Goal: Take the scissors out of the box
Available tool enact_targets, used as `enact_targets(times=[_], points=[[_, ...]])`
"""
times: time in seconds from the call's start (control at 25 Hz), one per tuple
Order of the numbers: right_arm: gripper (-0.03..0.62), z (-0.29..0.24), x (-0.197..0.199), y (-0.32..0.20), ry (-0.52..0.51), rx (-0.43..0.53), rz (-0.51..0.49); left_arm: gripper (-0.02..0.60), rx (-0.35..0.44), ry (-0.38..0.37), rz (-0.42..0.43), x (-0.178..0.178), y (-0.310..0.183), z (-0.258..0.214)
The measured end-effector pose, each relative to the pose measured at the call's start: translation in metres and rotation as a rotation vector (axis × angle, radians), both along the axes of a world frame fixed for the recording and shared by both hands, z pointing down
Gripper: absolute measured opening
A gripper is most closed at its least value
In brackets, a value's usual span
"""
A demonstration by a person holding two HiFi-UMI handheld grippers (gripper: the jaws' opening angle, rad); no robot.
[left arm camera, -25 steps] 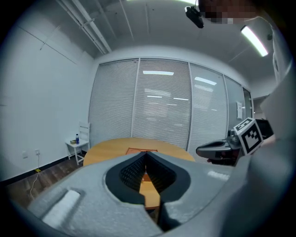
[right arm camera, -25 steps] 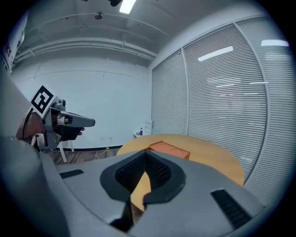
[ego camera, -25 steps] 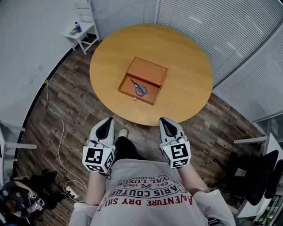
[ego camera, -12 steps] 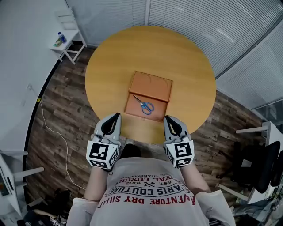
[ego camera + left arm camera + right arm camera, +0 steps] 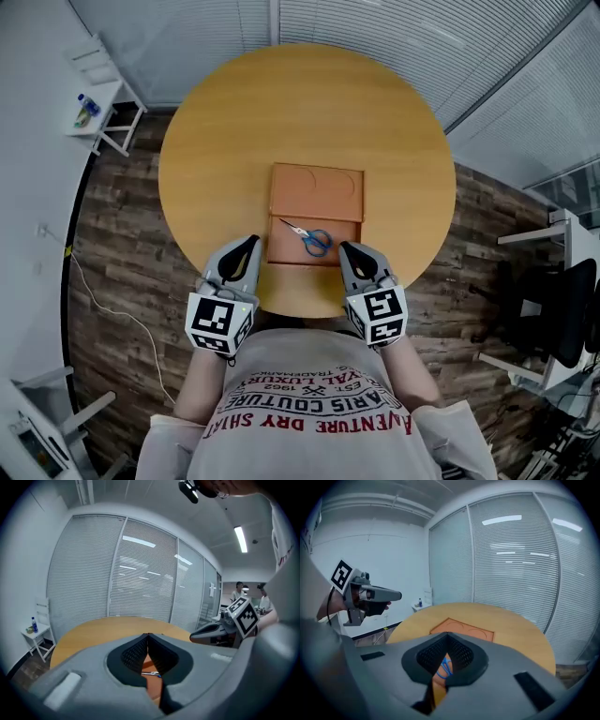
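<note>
An open brown box point(image 5: 317, 192) lies in the middle of a round wooden table point(image 5: 216, 141). Scissors point(image 5: 309, 237) with blue handles lie in its near compartment, blades pointing left. My left gripper point(image 5: 249, 242) hovers over the table's near edge, just left of the box's front corner, jaws shut and empty. My right gripper point(image 5: 345, 248) is level with it at the box's front right corner, also shut and empty. Past the closed left gripper point(image 5: 148, 634) the scissors point(image 5: 151, 672) peek through. Behind the right gripper point(image 5: 447, 633) show the blue handles of the scissors point(image 5: 446, 666) and the box point(image 5: 464, 629).
A small white side table point(image 5: 94, 108) with a bottle stands at the far left by the wall. A cable point(image 5: 103, 300) trails over the wooden floor. A dark chair point(image 5: 562, 319) is at the right. Blinds and glass walls ring the room; people point(image 5: 240, 590) stand beyond.
Both grippers have travelled forward from over the floor to the table's near edge, ending beside the box's front corners. Their jaws stayed shut. The scissors have not moved.
</note>
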State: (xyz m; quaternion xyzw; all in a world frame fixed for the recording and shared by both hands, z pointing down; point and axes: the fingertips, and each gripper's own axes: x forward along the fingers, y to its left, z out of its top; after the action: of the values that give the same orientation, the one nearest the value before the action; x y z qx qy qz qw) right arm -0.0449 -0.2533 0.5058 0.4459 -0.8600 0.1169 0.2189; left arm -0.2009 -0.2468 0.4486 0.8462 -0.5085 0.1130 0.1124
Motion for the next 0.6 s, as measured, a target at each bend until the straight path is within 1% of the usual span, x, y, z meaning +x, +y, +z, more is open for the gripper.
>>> enact_targets(times=[0.16,0.28,0.36,0.44,0.6], points=[[0.009,0.039,-0.007,-0.006,0.082,-0.146,-0.012,0.011,-0.023,0.006,0.048,-0.003,-0.019,0.014],[0.009,0.063,-0.012,-0.009,0.124,-0.238,-0.026,0.011,-0.043,0.03,0.059,-0.007,-0.031,0.024],[0.009,0.078,-0.017,-0.011,0.156,-0.288,-0.054,0.011,-0.055,0.033,0.065,-0.009,-0.038,0.032],[0.058,0.092,-0.024,-0.015,0.196,-0.328,-0.095,0.011,-0.06,0.028,0.07,-0.012,-0.045,0.038],[0.073,0.115,-0.033,-0.022,0.306,-0.392,-0.154,0.011,-0.072,0.03,0.075,-0.017,-0.058,0.047]])
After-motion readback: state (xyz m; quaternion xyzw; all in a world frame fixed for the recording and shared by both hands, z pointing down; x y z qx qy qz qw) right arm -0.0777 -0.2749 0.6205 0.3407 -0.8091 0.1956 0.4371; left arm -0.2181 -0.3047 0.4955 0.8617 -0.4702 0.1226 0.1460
